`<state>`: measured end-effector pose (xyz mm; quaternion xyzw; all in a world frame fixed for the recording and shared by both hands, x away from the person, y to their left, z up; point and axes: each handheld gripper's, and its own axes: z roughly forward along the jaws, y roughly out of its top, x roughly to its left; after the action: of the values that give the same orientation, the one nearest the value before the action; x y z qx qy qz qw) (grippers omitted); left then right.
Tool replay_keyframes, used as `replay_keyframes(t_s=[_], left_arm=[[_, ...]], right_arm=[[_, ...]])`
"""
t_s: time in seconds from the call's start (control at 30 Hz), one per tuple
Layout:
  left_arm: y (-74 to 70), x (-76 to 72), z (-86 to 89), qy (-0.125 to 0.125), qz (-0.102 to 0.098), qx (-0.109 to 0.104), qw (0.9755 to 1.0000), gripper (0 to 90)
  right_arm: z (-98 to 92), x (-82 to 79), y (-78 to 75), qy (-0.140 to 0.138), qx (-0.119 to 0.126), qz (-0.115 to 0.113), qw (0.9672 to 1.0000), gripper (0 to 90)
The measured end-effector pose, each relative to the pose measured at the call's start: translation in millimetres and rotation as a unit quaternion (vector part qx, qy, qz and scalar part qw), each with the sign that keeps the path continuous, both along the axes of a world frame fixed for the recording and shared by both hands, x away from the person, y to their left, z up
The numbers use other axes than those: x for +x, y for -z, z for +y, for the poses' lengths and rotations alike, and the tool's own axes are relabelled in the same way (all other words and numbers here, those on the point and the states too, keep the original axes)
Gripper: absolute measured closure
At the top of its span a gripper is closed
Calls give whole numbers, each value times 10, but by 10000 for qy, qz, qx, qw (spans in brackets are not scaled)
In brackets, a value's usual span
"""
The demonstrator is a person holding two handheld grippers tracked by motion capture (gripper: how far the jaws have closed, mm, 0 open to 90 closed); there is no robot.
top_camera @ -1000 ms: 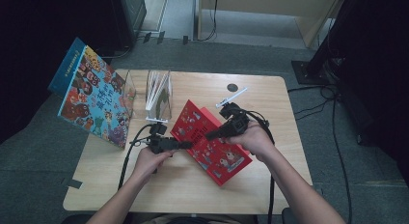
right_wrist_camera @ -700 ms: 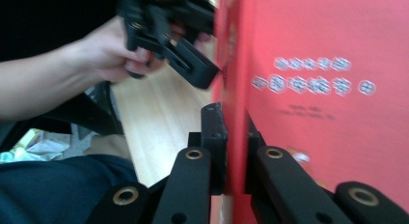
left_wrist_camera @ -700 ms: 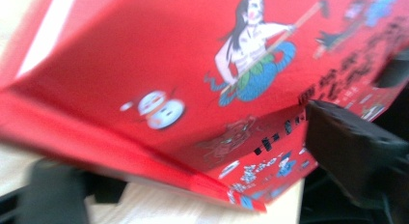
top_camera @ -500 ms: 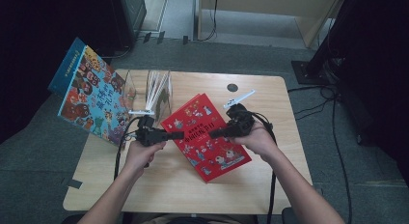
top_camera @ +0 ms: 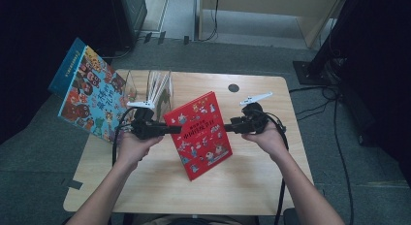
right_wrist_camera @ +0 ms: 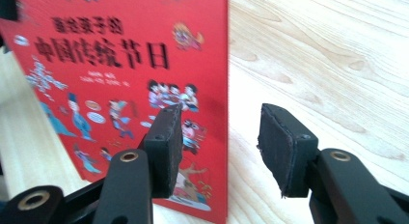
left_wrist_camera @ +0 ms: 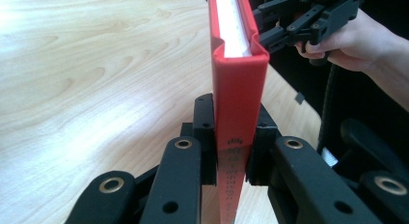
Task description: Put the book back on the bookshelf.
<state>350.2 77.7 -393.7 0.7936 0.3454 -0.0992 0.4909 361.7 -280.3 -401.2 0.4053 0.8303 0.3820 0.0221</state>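
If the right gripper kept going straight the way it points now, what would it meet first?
Most likely the red book: the right gripper, whose jaws have just been opening, points at its fore edge, which sits between the open pads without touching. Depth is hard to judge.

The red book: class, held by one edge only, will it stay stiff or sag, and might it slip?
The red book probably stays stiff: its hard cover looks rigid and shows no bend. It may swing or tip, since the left claw pinches just the spine while the right claw stands open. The glossy cover might slide a little between the pads.
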Motion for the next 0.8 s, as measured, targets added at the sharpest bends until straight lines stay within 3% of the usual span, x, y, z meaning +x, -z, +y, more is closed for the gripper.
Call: replay_keyframes(t_s=[0.27,0.4,0.57,0.73,0.8], left_arm=[[-100,-10,-67,137,-49,255,9996,796],[-154,-18,-105,208,-109,454,9987,792],[-181,14,-124,232,-19,605,9979,782],[-279,44,-197,278,-7,949,9951,763],[-315,68,-229,402,56,1129,9928,760]], right_arm=[[111,22,155,-103,95,-2,9999,481],[208,20,163,-287,161,-72,9994,472],[247,14,155,-299,116,-219,9992,466],[246,2,143,-297,90,-304,9991,467],[245,-4,140,-312,91,-315,9990,468]])
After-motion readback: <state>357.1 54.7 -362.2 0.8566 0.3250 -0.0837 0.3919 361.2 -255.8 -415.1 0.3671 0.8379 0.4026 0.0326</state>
